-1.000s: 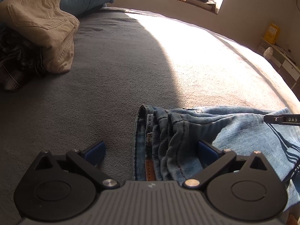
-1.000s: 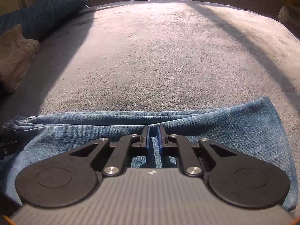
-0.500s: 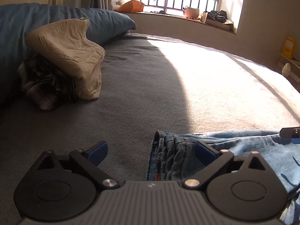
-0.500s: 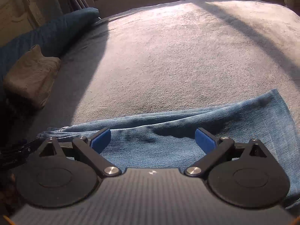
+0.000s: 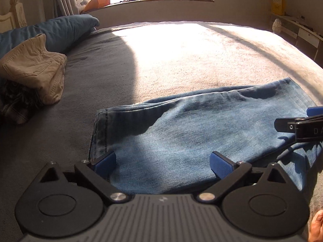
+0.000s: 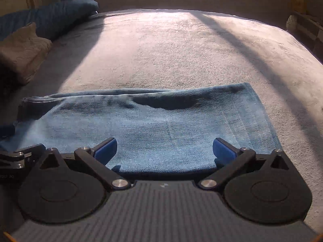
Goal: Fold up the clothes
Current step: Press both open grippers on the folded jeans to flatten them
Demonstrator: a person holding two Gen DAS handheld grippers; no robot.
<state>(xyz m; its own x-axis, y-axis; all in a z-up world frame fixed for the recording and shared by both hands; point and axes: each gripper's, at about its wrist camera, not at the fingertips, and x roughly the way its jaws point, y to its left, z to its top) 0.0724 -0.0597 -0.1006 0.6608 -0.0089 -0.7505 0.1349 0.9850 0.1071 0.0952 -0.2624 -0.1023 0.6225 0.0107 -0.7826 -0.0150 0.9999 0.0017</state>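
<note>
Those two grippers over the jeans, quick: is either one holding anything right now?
Left gripper: open, holding nothing, above the folded jeans.
Right gripper: open, holding nothing, above the same jeans.

Faded blue denim jeans (image 5: 191,133), soft and matt, lie on a fuzzy grey bed cover (image 5: 181,60); at ten o'clock, coarse tan cotton trousers (image 5: 34,66).

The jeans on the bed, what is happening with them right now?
A person is folding clothes with a handheld gripper in each hand. The blue jeans lie folded flat on the grey bed cover. The left gripper and the right gripper are both open just above the denim, holding nothing. Beige trousers sit folded near a blue pillow.
</note>
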